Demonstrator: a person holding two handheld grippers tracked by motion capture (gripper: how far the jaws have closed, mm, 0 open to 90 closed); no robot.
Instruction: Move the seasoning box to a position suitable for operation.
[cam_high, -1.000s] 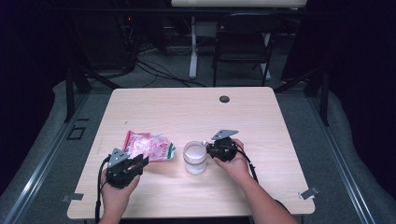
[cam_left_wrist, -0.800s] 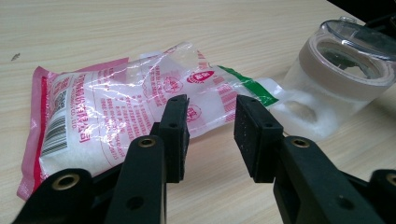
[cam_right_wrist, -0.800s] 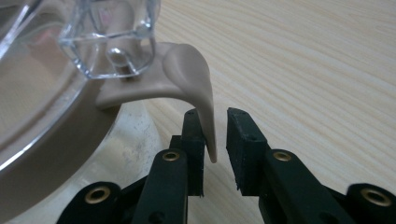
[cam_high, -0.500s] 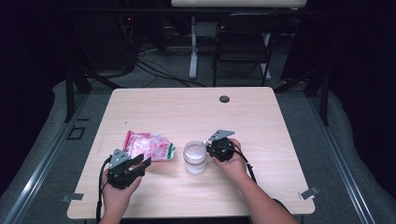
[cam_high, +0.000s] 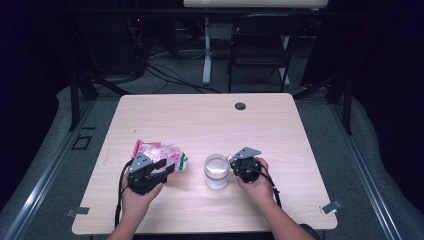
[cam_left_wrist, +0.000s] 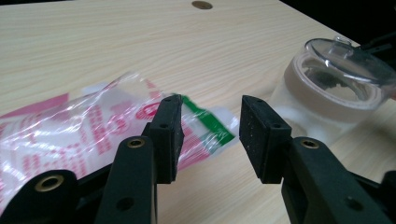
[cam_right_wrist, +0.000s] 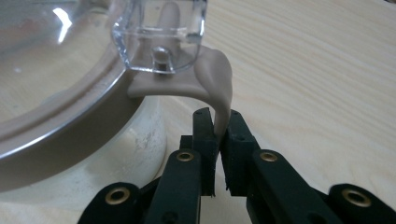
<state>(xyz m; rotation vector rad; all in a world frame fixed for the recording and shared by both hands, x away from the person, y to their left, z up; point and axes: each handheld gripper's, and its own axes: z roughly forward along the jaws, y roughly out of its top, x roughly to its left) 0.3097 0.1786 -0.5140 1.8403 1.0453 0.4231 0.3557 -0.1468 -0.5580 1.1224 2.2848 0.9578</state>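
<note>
I count one clear jar (cam_high: 216, 171) on the wooden table (cam_high: 200, 120), and I place everything else by it. The jar stands upright toward the near edge, carrying one transparent lid (cam_left_wrist: 348, 53) on a beige seal ring, and from that ring one beige pull tab (cam_right_wrist: 219, 88) curls down beside the jar's wall.

My right gripper (cam_high: 239, 167) sits just to the jar's right in the high view. In the right gripper view its two black pads are pinched tight on the tab's lower end, with hardly a gap between them; the jaws have just been closing onto it.

One crinkled plastic packet (cam_high: 160, 154), printed red, pink and green, lies flat to the jar's left, near it but apart from it. My left gripper (cam_left_wrist: 211, 135) is at the packet's end nearest the jar. Its jaws stand roughly half open and have just been opening; one pad is over the packet's edge, the other clear of it, so nothing is gripped.

One small dark round hole (cam_high: 240, 106) sits in the tabletop well beyond the jar.
</note>
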